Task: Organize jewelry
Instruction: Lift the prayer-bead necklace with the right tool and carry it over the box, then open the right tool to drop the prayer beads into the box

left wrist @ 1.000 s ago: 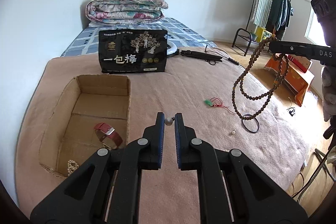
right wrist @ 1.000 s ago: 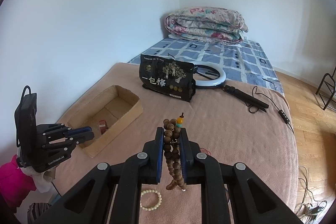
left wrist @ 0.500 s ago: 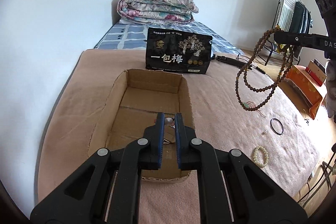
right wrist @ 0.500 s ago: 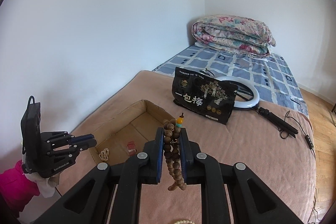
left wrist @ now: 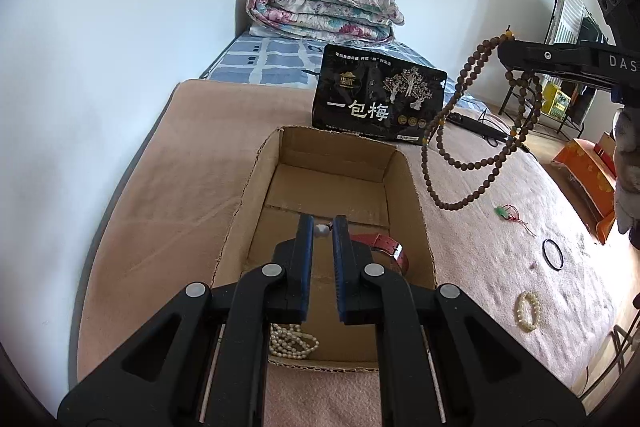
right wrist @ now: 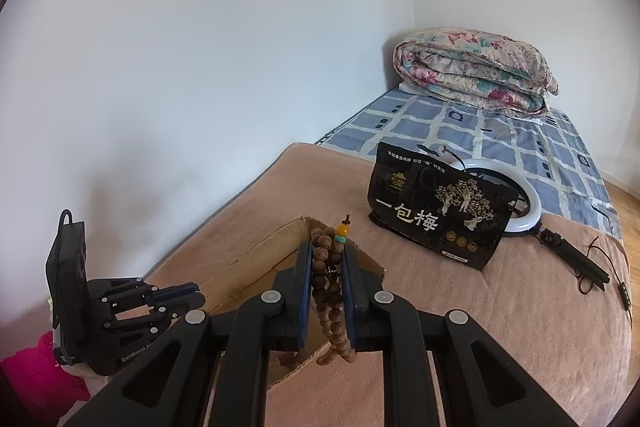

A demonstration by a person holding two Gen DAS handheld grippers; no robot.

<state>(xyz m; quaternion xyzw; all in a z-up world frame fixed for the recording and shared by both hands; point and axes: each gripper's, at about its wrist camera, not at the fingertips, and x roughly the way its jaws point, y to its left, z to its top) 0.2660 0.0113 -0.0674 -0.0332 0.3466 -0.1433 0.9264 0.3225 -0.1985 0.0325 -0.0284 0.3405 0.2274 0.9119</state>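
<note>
The left gripper (left wrist: 323, 229) holds a small round pearl-white bead (left wrist: 320, 230) right at its tips. The two jaws are squeezed on the bead, one on each side. The bead hangs over the open brown cardboard box (left wrist: 256, 183).

The right gripper (right wrist: 326, 259) is clamped on a long string of brown wooden beads (right wrist: 328, 279). The string runs up between the jaws, and an orange bead and a green bead stick out past the tips. In the left view, the rest of the string (left wrist: 464, 131) hangs down in big loops, just to the right of the box and above the pink blanket (left wrist: 192, 155).

Inside the box, a red leather watch strap (left wrist: 384, 247) lies near the right wall. A white pearl necklace (left wrist: 292, 341) lies in a pile at the near end. The gripper hides part of both.

On the blanket to the right of the box lie a little green charm on a red thread (left wrist: 510, 215), a thin black ring (left wrist: 553, 255) and a white pearl bracelet (left wrist: 527, 311).

A black snack bag with white writing (left wrist: 378, 99) stands just behind the far end of the box. A white ring light (right wrist: 520, 207) lies behind the bag, half hidden. A folded flowery quilt (left wrist: 324, 9) sits far back on the bed.

In the right view, the gripper blocks most of the box, so nothing inside it can be seen.
</note>
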